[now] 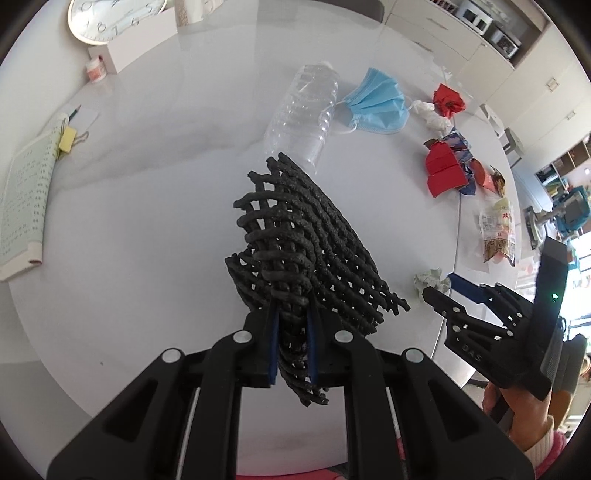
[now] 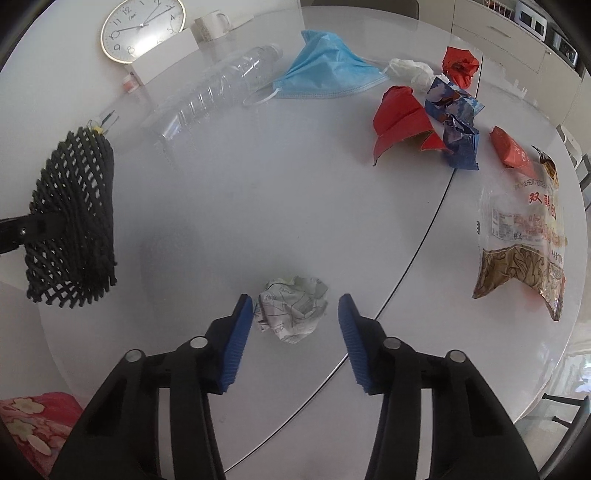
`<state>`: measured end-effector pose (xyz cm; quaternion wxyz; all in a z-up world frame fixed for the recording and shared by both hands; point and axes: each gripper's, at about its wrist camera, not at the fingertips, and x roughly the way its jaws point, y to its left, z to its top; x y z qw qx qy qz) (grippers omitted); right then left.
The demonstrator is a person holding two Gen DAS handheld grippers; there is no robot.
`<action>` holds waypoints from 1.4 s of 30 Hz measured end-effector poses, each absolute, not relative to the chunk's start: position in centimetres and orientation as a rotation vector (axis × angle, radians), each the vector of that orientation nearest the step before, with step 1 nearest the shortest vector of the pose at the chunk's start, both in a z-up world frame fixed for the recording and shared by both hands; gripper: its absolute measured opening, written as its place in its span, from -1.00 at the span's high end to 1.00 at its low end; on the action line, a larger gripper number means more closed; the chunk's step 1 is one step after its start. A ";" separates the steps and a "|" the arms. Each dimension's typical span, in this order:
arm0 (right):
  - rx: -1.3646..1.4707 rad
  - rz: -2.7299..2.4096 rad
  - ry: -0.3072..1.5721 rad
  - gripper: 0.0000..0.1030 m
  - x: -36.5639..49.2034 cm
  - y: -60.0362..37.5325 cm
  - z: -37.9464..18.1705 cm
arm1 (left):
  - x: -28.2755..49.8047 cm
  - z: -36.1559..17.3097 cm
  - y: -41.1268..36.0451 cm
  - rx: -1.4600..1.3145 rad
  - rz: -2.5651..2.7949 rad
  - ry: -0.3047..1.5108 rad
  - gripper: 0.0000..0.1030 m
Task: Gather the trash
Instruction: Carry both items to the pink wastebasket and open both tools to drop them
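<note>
Crumpled paper ball [image 2: 292, 313] lies on the white table [image 2: 258, 184], near edge, directly between the two blue pads of the right gripper [image 2: 295, 332]. The left pad looks to be touching or almost touching the ball; the right pad stands clear of it with a visible gap. Jaws part open, not pressing on the paper. Ball is roughly round, no marked long axis, so approach angle should matter little; the ball sits straight ahead of the claw and slightly left of its centre line. Judgement: closing is the step in hand, and the ball may be nudged to the right as the pads meet it. Left gripper [image 1: 291, 332] is clamped together on a black foam net [image 1: 295, 251], lifted off the table to the left of the ball; the right hand is clearly the nearer one. Farther off: clear plastic bottle [image 2: 218, 88] lying on its side, blue face mask [image 2: 325, 70], red paper [image 2: 402, 118], blue wrapper [image 2: 456, 125], snack bag [image 2: 521, 236] at far right. A wall clock [image 2: 142, 29] stands at the far left.
</note>
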<state>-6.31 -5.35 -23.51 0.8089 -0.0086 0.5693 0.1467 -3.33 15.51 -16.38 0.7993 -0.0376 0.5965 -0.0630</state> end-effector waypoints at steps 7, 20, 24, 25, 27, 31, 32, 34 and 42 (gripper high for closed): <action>0.047 0.287 1.202 0.36 -7.1 -5.6 -22.6 | -3.4 -15.5 13.0 0.026 -0.224 1.249 0.78; 0.266 -0.029 1.038 0.35 -14.8 -24.8 -14.7 | -4.9 -11.0 -6.1 0.214 -0.633 1.162 0.78; 0.262 -0.142 1.027 0.35 -17.1 -33.1 -14.5 | -5.3 -11.3 -16.3 0.259 -0.728 1.172 0.78; 0.267 -0.161 1.024 0.34 -17.6 -35.2 -14.5 | -5.4 -11.7 -19.0 0.268 -0.745 1.188 0.78; 0.280 -0.190 1.009 0.34 -18.5 -39.1 -14.5 | -5.8 -12.9 -24.1 0.280 -0.776 1.224 0.78; 0.315 -0.230 0.995 0.32 -19.9 -45.3 -15.3 | -5.9 -16.2 -33.6 0.339 -0.797 1.285 0.78; 0.322 -0.235 0.995 0.32 -20.0 -46.6 -15.5 | -5.9 -17.2 -35.5 0.353 -0.793 1.300 0.78; 0.332 -0.247 1.004 0.31 -20.0 -49.0 -16.0 | -5.8 -19.2 -39.2 0.377 -0.772 1.337 0.78; 0.361 -0.251 1.041 0.31 -20.3 -55.5 -17.7 | -5.8 -23.8 -46.7 0.410 -0.765 1.426 0.00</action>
